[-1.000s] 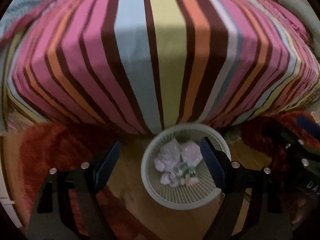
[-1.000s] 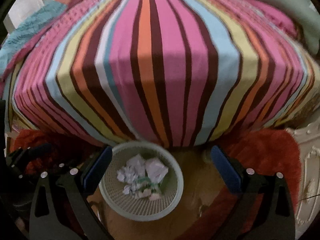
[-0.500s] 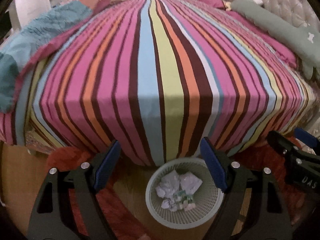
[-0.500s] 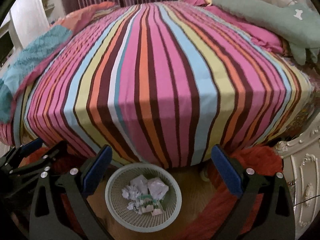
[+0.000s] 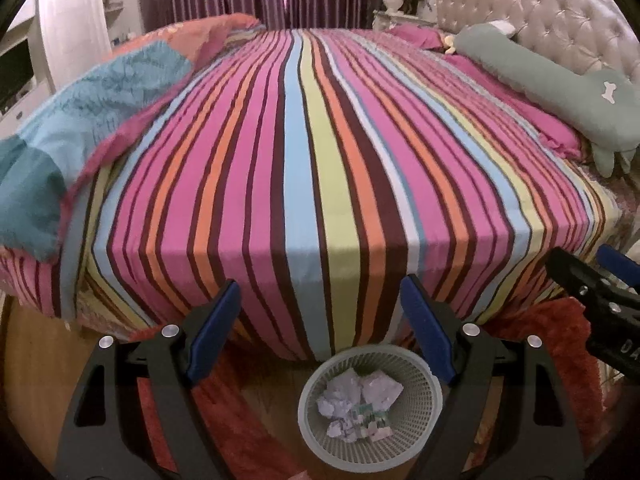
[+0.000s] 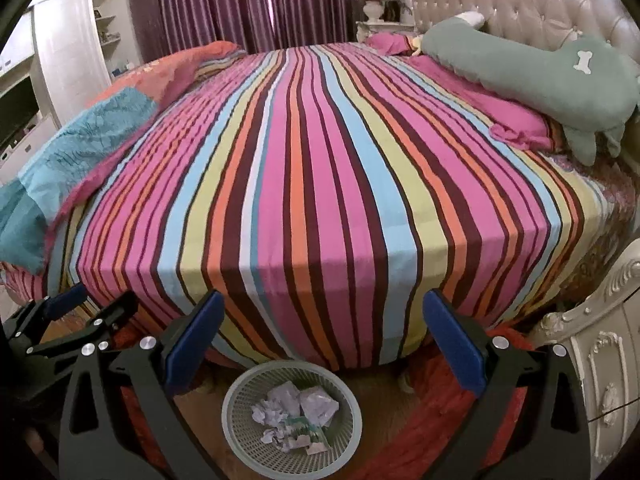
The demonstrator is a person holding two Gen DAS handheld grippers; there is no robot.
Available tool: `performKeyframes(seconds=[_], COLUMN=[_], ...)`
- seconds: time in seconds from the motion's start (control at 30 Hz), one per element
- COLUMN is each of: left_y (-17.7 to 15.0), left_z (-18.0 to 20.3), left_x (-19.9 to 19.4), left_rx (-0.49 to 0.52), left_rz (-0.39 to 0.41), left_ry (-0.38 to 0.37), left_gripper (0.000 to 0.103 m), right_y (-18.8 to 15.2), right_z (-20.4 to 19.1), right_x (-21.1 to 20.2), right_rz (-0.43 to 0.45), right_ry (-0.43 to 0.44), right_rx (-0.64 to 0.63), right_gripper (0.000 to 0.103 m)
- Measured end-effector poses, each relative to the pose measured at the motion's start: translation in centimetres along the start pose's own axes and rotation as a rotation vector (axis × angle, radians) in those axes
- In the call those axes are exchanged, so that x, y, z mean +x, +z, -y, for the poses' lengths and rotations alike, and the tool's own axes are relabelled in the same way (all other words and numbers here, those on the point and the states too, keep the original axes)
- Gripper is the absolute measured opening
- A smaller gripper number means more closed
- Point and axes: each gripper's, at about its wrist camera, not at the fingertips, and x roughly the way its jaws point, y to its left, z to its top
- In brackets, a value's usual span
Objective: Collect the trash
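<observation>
Looking down toward the bottom centre of both views, we see the crumpled paper trash (image 5: 352, 400) lying inside a pale mesh wastebasket (image 5: 424, 428); in the right wrist view the same trash (image 6: 296, 412) sits in the basket (image 6: 240, 420), again low in the frame. White and lilac paper wads fill its bottom, with a small green-printed wrapper among them. The basket stands on a wooden floor, just in front of the near edge of the bed.

Our left gripper (image 5: 320, 320) frames the basket from above, its blue-padded fingers spread wide with nothing between them; the pads touch nothing. Our right gripper (image 6: 320, 336) is likewise wide open and empty, its fingers flanking the basket at lower left and lower right of its own view. Each gripper also shows at the edge of the other's view, the two side by side and apart.

Behind the basket, the striped bedsheet (image 5: 312, 168) in pink, brown, blue, yellow and orange covers the bed across the middle of the frame. A red shaggy rug (image 6: 448, 420) lies on the floor beside the basket. A teal blanket (image 5: 72, 120) sits at the left edge, a long green pillow (image 6: 532, 68) at upper right against a tufted headboard (image 6: 520, 0), and purple curtains (image 6: 248, 4) hang at the top.
</observation>
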Motion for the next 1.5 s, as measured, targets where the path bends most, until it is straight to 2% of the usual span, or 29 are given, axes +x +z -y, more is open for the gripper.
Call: performKeyframes(seconds=[0.2, 0.4, 0.83, 1.03, 1.27, 1.33, 1.37, 1.5], left_y=[0.9, 1.4, 2.3, 2.6, 3.0, 3.2, 3.3, 3.4], left_z=[0.6, 0.8, 0.0, 0.5, 0.7, 0.9, 1.0, 1.3], left_x=[-1.1, -1.7, -2.2, -2.4, -2.3, -2.3, -2.3, -2.9], left_rx=[0.004, 0.014, -0.012, 0.024, 0.016, 0.023, 0.028, 0.033], left_rz=[0.013, 0.027, 0.033, 0.042, 0.029, 0.025, 0.031, 0.068], left_ry=[-0.033, -0.004, -0.013, 0.038, 0.002, 0.019, 0.028, 0.019], left_gripper=[0.080, 0.080, 0.080, 0.080, 0.080, 0.090, 0.093, 0.092], right_y=[0.7, 1.0, 1.6, 2.0, 2.0, 2.0, 2.0, 1.9], right_z=[-0.3, 0.1, 0.7, 0.9, 0.7, 0.6, 0.6, 0.5], right_x=[-0.7, -0.9, -0.8, -0.8, -0.7, -0.6, -0.6, -0.4], right_rz=[0.019, 0.032, 0.038, 0.040, 0.037, 0.034, 0.032, 0.026], right_ry=[0.001, -0.001, -0.005, -0.005, -0.004, -0.004, -0.004, -0.001], right_rx=[-0.003, 0.008, 0.030, 0.033, 0.028, 0.023, 0.020, 0.021], right_gripper=[0.095, 0.095, 0.095, 0.095, 0.095, 0.095, 0.095, 0.095])
